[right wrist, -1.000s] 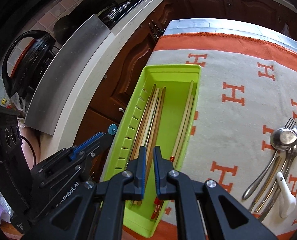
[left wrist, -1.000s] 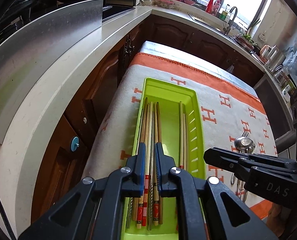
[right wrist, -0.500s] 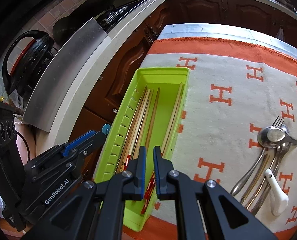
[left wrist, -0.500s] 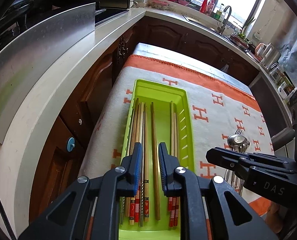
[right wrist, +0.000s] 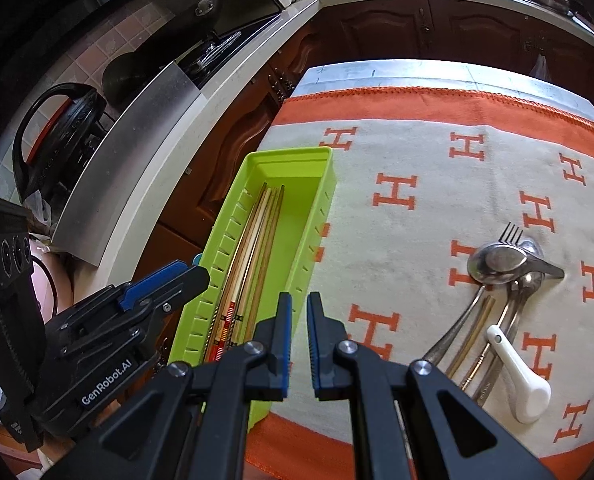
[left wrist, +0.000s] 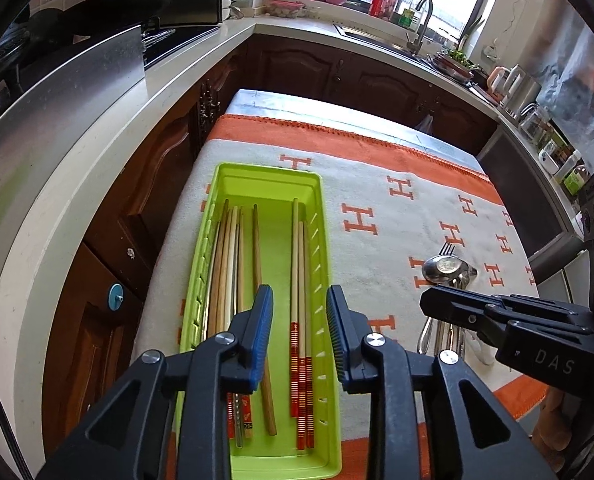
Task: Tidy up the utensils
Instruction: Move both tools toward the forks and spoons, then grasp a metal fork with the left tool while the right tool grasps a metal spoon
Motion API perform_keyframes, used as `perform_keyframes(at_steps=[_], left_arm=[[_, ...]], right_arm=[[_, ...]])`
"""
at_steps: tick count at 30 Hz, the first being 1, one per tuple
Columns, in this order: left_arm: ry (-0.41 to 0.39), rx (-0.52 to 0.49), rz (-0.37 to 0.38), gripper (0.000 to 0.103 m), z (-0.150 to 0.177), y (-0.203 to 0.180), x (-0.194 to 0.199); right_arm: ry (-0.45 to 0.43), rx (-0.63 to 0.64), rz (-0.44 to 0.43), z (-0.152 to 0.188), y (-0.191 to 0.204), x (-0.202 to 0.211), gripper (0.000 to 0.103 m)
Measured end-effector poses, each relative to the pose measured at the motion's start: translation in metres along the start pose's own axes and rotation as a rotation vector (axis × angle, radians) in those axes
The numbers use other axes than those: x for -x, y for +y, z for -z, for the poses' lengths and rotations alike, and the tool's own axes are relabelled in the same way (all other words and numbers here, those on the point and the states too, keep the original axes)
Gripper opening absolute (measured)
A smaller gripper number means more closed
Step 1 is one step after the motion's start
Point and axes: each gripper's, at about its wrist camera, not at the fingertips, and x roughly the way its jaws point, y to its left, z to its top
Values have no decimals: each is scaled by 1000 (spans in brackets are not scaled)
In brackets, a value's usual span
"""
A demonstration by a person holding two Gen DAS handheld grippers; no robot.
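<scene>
A lime-green tray (left wrist: 320, 184) lies along the left side of the orange-and-white cloth. In it are a group of wooden chopsticks (left wrist: 229, 264) by the left wall, one brown chopstick (left wrist: 257, 248) and a red-banded pair (left wrist: 299, 264) on the right. My left gripper (left wrist: 299, 300) hovers above the tray's near half. Its jaws are opening, and nothing is gripped. My right gripper (right wrist: 300, 304) is shut and empty, over the tray's (right wrist: 289, 154) right wall. Metal spoons and a fork (right wrist: 497, 260) lie heaped on the cloth to the right, with a white ceramic spoon (right wrist: 517, 372).
A white countertop (left wrist: 97, 160) with a steel splash panel runs along the left, above dark wooden cabinets. A sink and tap (left wrist: 421, 20) sit at the back under the window. The table's near edge with the cloth's orange border (right wrist: 377, 460) is close below the grippers.
The left jaws have spread apart and let go of the chopsticks, which now lie in the tray. Both grippers have drawn back toward the tray's near end.
</scene>
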Motion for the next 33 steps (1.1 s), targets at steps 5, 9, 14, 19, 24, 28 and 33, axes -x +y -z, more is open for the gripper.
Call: perform_keyframes(at_steps=[5,9,14,19,24,28,33], left_arm=[[10,-29,19,34,-2,-21,-5],[23,-53,30,39,-3,-39,-11],[25,-88,29,44,-4,-63,-21],[50,-134,43,44,-4,-91,-37],[103,-155,86,44,-3,-113,-60],[149,-164,93,44,-3,-126,-81],[195,-151,77,44,0,-132,-101]], right_arm=[[-39,-49,14,3,-30,20,9],[-59,-84,35,5,-58,32,14],[-81,-97,63,8,-89,44,16],[-122,-24,114,10,-110,52,16],[-124,92,174,11,-127,48,16],[-105,204,222,12,-139,36,23],[-105,368,251,14,-141,21,34]])
